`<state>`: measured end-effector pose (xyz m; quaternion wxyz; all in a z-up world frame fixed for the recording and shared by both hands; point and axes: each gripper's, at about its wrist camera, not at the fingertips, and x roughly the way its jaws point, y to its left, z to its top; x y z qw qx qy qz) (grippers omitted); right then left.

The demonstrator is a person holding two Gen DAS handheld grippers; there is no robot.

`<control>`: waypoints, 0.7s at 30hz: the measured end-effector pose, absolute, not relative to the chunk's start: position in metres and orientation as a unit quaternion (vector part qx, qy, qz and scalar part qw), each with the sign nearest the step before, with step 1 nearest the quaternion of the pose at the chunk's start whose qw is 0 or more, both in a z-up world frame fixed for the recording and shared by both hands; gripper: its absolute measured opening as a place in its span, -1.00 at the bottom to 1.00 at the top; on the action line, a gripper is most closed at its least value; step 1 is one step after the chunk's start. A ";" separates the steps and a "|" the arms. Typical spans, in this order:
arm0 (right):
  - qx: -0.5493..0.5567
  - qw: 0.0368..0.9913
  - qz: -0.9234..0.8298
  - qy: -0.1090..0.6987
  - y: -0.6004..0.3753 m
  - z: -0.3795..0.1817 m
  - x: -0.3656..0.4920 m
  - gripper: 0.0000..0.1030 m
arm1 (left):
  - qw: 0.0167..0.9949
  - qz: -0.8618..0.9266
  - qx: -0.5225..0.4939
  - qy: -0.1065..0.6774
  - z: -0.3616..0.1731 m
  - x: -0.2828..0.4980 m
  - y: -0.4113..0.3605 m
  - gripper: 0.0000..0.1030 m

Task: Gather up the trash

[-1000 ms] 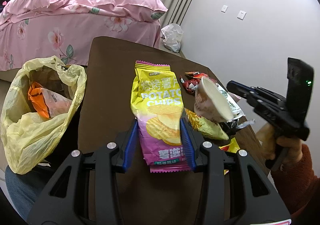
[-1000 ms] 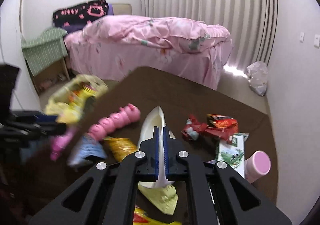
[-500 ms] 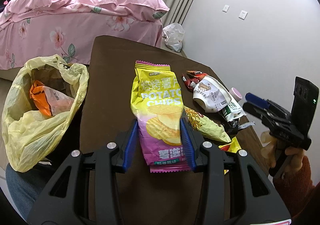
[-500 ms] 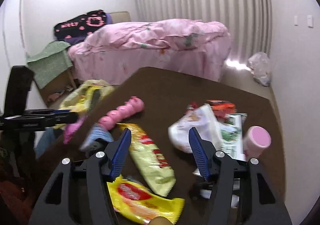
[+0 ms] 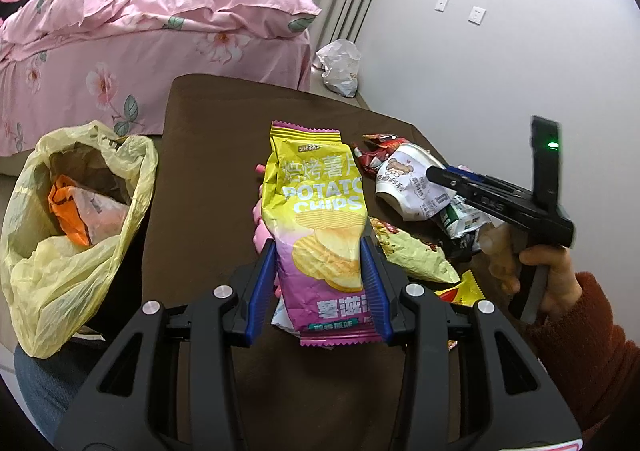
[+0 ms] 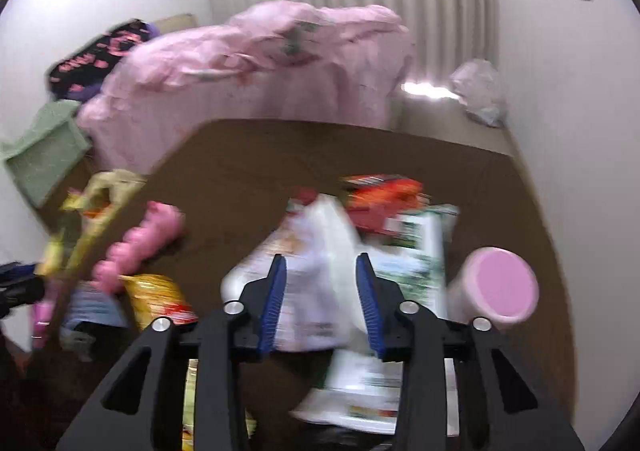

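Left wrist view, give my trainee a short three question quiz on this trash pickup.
1. True or false: the left tool holds the potato chips bag.
2. Which side of the table is the yellow trash bag on? A. left B. right C. far end
3. Fill in: the right tool is open, its fingers on either side of a white ____.

Key: 1 true; 2 A; 3 paper cup.

Both wrist views look forward along their fingers, close over the table (image 5: 208, 139) (brown). Both face the bed (image 6: 280, 63).
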<state>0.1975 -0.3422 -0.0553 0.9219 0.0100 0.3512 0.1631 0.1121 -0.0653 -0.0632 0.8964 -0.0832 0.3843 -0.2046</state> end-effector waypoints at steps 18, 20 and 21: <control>-0.024 0.941 0.152 0.300 -0.316 -0.032 0.153 -0.09 | 0.893 -0.204 -0.106 0.387 -0.068 0.112 -0.055 -0.24; -0.008 0.941 0.120 0.316 -0.329 -0.041 0.158 -0.09 | 0.892 -0.205 -0.108 0.388 -0.068 0.111 -0.055 -0.25; -0.004 0.941 0.113 0.320 -0.333 -0.044 0.159 -0.08 | 0.892 -0.205 -0.108 0.388 -0.068 0.112 -0.055 -0.25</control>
